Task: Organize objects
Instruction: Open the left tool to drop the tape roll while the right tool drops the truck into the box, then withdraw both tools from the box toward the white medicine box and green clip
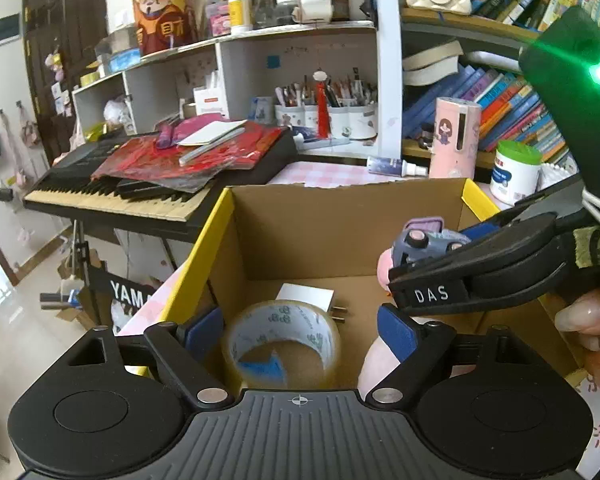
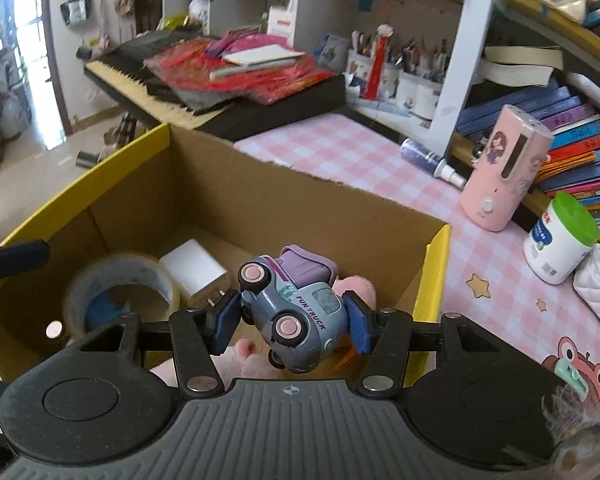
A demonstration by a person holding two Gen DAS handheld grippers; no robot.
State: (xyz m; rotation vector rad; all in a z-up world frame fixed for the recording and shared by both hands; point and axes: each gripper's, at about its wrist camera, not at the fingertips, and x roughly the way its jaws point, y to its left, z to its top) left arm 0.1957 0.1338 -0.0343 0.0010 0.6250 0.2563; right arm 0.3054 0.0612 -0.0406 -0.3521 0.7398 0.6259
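In the left wrist view, the left gripper (image 1: pixel 300 334) hangs over the cardboard box (image 1: pixel 320 224) with its jaws spread wide and nothing between them; a tape roll (image 1: pixel 282 340) lies on the box floor at 6 o'clock, a white charger (image 1: pixel 308 296) touches it just beyond, and the right gripper (image 1: pixel 432 280) reaches in from 3 o'clock carrying the toy truck (image 1: pixel 424 242). In the right wrist view, the right gripper's 2 blue pads (image 2: pixel 358 326) clamp the toy truck (image 2: pixel 296 304) tilted on its side above the box, a pink plush (image 2: pixel 356 288) beneath it at 6 o'clock, the tape roll and charger at 9 o'clock.
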